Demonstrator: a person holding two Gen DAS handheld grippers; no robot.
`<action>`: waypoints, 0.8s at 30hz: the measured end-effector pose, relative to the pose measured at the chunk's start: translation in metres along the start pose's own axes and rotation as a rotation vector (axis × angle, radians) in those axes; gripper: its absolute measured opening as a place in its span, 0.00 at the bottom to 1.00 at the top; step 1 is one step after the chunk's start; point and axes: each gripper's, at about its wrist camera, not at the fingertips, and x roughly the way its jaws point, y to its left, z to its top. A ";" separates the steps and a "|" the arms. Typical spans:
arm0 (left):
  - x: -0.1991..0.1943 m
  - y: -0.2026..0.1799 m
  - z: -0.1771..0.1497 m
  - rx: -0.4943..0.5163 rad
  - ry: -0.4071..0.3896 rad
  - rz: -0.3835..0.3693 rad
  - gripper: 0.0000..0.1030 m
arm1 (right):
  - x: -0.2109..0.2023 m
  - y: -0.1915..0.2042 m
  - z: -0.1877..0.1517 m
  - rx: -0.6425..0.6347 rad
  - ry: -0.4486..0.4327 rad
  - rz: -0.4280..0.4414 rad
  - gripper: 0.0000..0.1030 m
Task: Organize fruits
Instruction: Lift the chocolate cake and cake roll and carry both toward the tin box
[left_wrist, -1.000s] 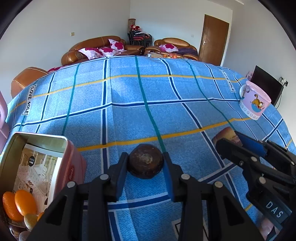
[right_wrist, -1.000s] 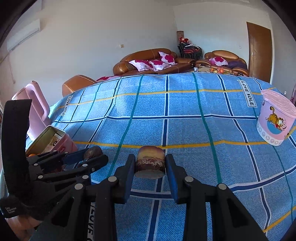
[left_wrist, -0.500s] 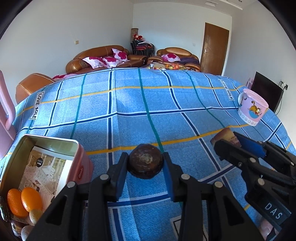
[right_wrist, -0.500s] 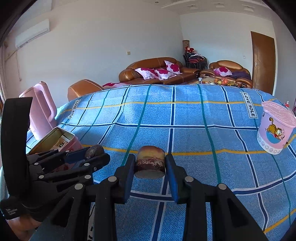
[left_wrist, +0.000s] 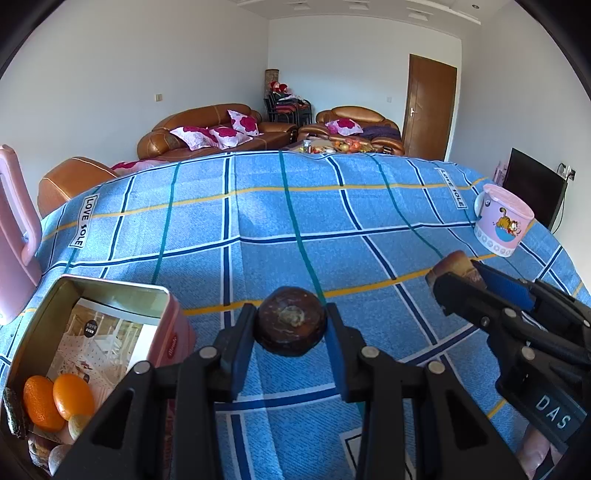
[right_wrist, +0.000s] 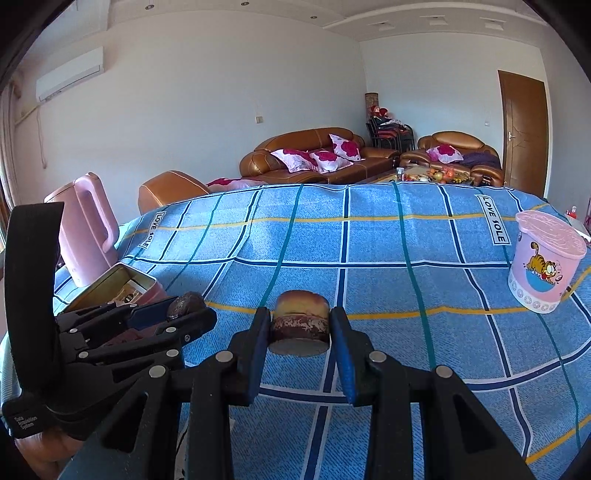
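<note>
Left gripper: my left gripper (left_wrist: 291, 328) is clamped on a dark brown round fruit (left_wrist: 291, 326), both pads pressed to its sides, held clear above the cloth.
Right gripper: my right gripper (right_wrist: 300, 328) is closed on a short cylinder-shaped piece (right_wrist: 300, 322), yellow-brown on top, dark red band below, pale underside; also lifted off the cloth.
Grippers to each other: side by side and near, not touching; from the left wrist view the right one comes in at the right edge (left_wrist: 458, 280), from the right wrist view the left one sits at the left (right_wrist: 184, 306).
Tin: open pink tin (left_wrist: 173, 332), near left, just beside my left gripper; printed card lining the bottom.
Tin contents: two orange fruits (left_wrist: 59, 398) at the near end, with some pale rounded pieces under them that I cannot name.
Surface: blue checked cloth (left_wrist: 295, 221) with yellow and teal lines, "LOVE SOLE" labels.
Far right: pink cartoon-cat cup (right_wrist: 546, 262), upright, well apart from both grippers.
Far left: pink jug (right_wrist: 86, 229) standing behind the tin.
Background: brown sofas (right_wrist: 317, 155) with pink cushions, wooden door (right_wrist: 522, 129).
</note>
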 end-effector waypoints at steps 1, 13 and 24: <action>-0.001 0.000 0.000 0.001 -0.003 0.002 0.37 | 0.000 0.000 0.000 0.000 -0.003 0.000 0.35; -0.010 -0.001 -0.001 0.006 -0.045 0.020 0.37 | -0.008 0.002 -0.001 -0.012 -0.045 -0.001 0.35; -0.015 0.001 -0.003 -0.006 -0.069 0.021 0.37 | -0.015 0.004 -0.003 -0.021 -0.083 -0.006 0.35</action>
